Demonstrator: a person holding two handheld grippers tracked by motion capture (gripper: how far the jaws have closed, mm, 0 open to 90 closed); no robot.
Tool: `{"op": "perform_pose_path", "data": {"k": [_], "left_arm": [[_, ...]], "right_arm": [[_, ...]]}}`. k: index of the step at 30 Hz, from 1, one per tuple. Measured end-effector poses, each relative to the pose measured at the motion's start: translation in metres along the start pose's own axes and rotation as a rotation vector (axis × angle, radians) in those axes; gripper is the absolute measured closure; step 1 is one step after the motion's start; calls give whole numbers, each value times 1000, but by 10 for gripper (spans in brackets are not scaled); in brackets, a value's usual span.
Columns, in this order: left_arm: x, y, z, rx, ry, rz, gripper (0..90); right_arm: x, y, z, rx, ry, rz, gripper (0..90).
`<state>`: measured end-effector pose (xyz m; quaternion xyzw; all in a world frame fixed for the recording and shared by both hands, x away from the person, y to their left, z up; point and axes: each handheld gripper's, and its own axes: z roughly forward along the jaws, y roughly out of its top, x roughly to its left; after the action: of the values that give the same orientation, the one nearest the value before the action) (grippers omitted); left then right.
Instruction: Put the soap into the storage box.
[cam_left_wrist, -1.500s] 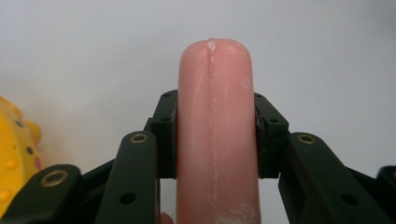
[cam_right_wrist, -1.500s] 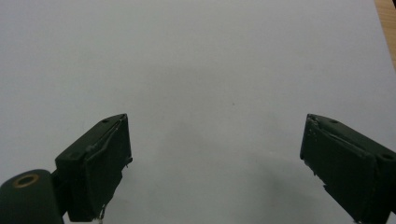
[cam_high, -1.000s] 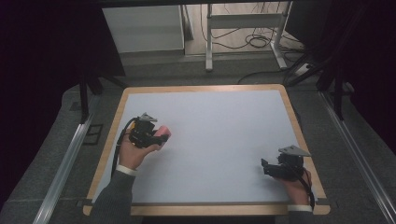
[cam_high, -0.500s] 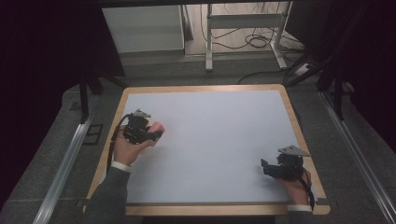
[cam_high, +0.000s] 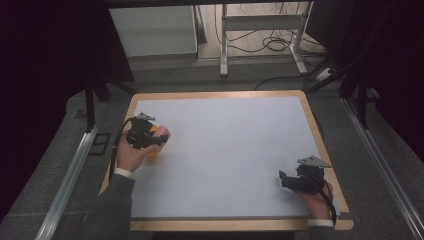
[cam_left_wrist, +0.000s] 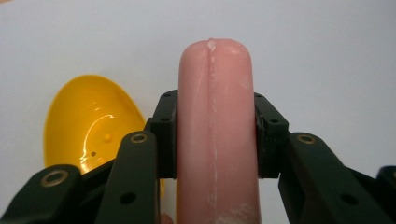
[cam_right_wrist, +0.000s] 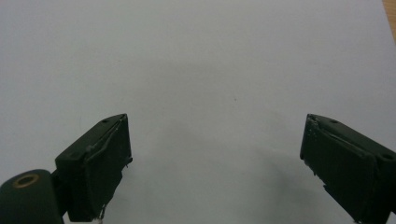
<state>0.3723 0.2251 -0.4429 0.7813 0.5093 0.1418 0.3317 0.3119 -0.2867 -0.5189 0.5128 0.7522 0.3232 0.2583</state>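
Observation:
A pink sausage-shaped piece (cam_left_wrist: 215, 126) stands clamped between the jaws of my left gripper (cam_left_wrist: 215, 135), its rounded end pointing away from the camera. From above, that left gripper (cam_high: 159, 139) sits at the table's left side, with the pink piece (cam_high: 162, 133) poking out of it. A glossy yellow bowl-shaped thing (cam_left_wrist: 91, 123) lies on the white surface just beyond and to the left of the jaws; a yellow patch (cam_high: 152, 152) shows below the hand in the high view. My right gripper (cam_right_wrist: 215, 158) is open over bare white surface, near the front right corner (cam_high: 283, 178).
The white work surface (cam_high: 230, 150) has a wooden rim (cam_high: 320, 135). Beyond the far edge stand a white cabinet (cam_high: 152, 30) and a metal frame with cables (cam_high: 265, 35). Metal rails run along both sides on the floor.
My left gripper has moved towards the left and slightly away from the person, carrying the pink piece. The right gripper has stayed where it was.

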Motion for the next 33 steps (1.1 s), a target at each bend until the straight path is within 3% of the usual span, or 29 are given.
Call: {"op": "perform_pose_path", "data": {"k": [18, 33], "left_arm": [[29, -2, 2, 10, 51, -61, 601], [48, -14, 19, 38, 94, -121, 601]], "right_arm": [[0, 0, 0, 3, 2, -1, 84], [0, 0, 0, 6, -1, -1, 84]]}}
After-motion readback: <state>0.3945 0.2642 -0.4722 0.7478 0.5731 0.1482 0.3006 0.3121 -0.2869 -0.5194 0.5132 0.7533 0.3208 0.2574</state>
